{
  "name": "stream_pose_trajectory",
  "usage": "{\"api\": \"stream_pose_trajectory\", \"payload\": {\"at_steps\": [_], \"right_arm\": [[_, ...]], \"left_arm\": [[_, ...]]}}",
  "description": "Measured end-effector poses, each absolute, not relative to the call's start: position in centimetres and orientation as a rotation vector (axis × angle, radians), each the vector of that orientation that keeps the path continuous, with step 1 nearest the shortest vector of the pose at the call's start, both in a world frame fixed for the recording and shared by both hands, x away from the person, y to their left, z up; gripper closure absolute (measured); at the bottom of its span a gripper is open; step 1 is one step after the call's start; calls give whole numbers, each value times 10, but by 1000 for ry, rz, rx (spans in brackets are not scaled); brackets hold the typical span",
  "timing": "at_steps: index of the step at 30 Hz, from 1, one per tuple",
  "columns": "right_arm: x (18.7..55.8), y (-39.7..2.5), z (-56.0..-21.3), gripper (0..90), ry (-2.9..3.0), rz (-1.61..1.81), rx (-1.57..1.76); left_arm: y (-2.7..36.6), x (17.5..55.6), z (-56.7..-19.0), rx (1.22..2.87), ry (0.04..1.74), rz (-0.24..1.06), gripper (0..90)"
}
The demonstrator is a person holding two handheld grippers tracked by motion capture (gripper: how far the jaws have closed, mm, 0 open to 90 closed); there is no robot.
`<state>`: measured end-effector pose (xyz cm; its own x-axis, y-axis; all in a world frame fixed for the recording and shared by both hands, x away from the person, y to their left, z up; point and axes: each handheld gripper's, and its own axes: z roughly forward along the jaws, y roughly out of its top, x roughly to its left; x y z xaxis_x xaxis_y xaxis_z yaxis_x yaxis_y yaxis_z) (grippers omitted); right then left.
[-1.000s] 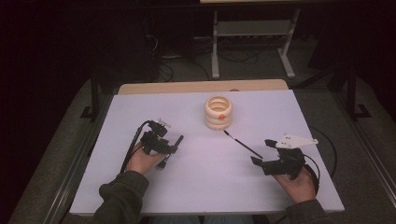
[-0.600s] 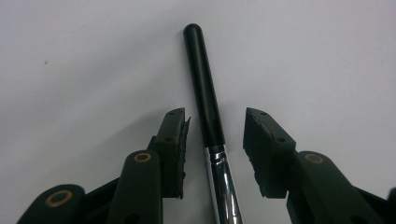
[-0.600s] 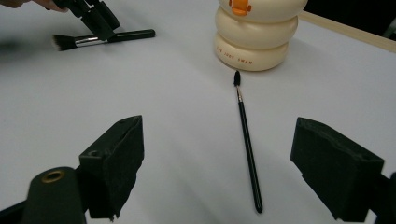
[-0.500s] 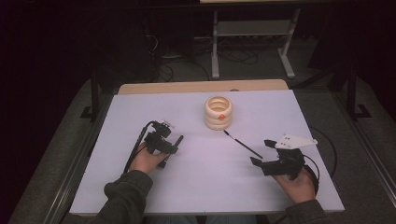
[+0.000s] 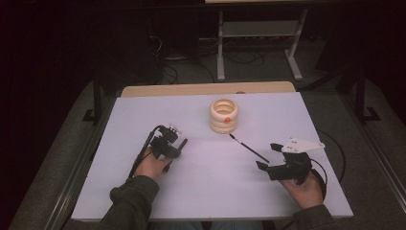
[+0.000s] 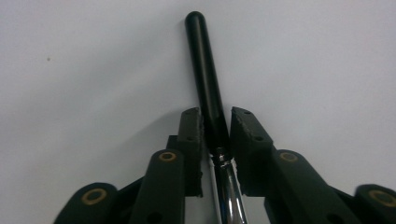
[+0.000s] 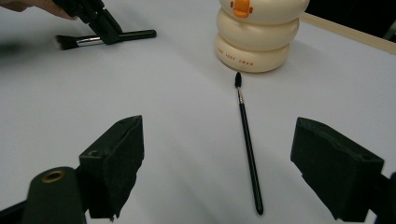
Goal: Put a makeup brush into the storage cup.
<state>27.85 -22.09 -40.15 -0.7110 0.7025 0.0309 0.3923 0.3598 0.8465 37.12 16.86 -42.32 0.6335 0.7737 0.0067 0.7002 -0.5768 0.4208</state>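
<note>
Left tongs (image 5: 178, 143): positioned at the left-centre of the counter (image 5: 201, 191), low over its matte, pale surface. In the left gripper view the tongs (image 6: 215, 128) are clamped on a brush (image 6: 205, 79). The 2 flat black pads grip the handle just above the point where it meets a shiny chrome ferrule. The handle is glossy black, round in section, with a rounded end pointing away from the tongs. In the right gripper view this brush (image 7: 105, 38) lies nearly level with the counter, its dark bristle tuft on one side of the tongs and its handle on the other.

Holder (image 5: 224, 115): near the counter's far-centre edge. It is a cream cylinder shaped as 3 stacked, rounded rings, smooth in finish, open at the top, with an orange mark on its upper ring.

Thin brush (image 5: 249, 148): lies flat between the holder and the right tongs (image 5: 269, 156). It is slender and black, with a short metal ferrule and a small dark tip near the holder's base, not touching it.

Right tongs: the 2 blocky black pads stand wide apart, holding nothing. In the right gripper view the tongs (image 7: 217, 168) straddle the thin brush's (image 7: 246, 140) handle end without contact.
</note>
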Motion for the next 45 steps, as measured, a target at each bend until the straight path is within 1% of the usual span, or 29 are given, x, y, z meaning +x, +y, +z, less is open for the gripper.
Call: {"api": "stream_pose_trajectory", "payload": {"at_steps": [4, 7, 11, 15, 27, 28, 33, 37, 45], "right_arm": [[278, -220, -401, 164, 2286, 1288, 952], [278, -219, -401, 163, 2286, 1284, 948], [278, -220, -401, 163, 2288, 1287, 954], [279, -220, -402, 163, 2296, 1280, 952], [279, -209, -400, 161, 2351, 1249, 915], [278, -208, -398, 161, 2350, 1250, 904], [276, -201, -386, 162, 2372, 1251, 857], [278, -198, -382, 162, 2397, 1251, 836], [286, -183, -361, 156, 2492, 1202, 754]], "left_arm": [[165, 369, -423, 2513, 1128, 298, 788], [165, 371, -422, 2522, 1126, 275, 791], [163, 372, -421, 2549, 1104, 277, 795], [165, 372, -420, 2546, 1090, 237, 796], [174, 367, -394, 2518, 1003, 221, 796], [176, 365, -389, 2534, 972, 220, 796], [176, 360, -380, 2526, 932, 207, 796], [176, 356, -372, 2525, 884, 198, 795], [173, 348, -361, 2533, 804, 209, 795]]}}
